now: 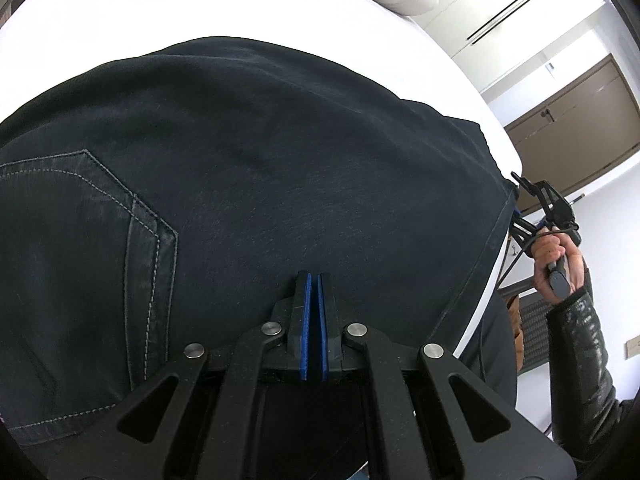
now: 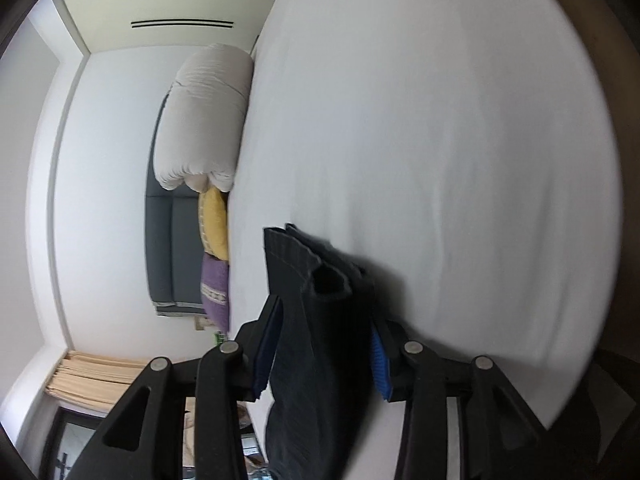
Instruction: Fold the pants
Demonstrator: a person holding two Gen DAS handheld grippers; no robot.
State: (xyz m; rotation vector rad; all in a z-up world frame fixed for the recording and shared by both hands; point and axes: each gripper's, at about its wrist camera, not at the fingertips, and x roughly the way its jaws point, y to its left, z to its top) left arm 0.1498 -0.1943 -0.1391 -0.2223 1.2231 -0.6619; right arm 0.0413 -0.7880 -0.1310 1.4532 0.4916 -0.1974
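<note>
Dark navy pants lie spread on a white bed, back pocket at the left. My left gripper is shut with its blue pads together, resting low over the pants fabric; nothing shows between the pads. In the left wrist view my right gripper sits at the pants' right edge, held by a hand. In the right wrist view my right gripper has its fingers apart with bunched pants hems between them; the view is blurred and the pads look parted from the cloth.
A white rolled duvet lies at the head of the bed, with a yellow pillow and a purple pillow beside a grey headboard. Brown cabinets stand beyond the bed's right edge.
</note>
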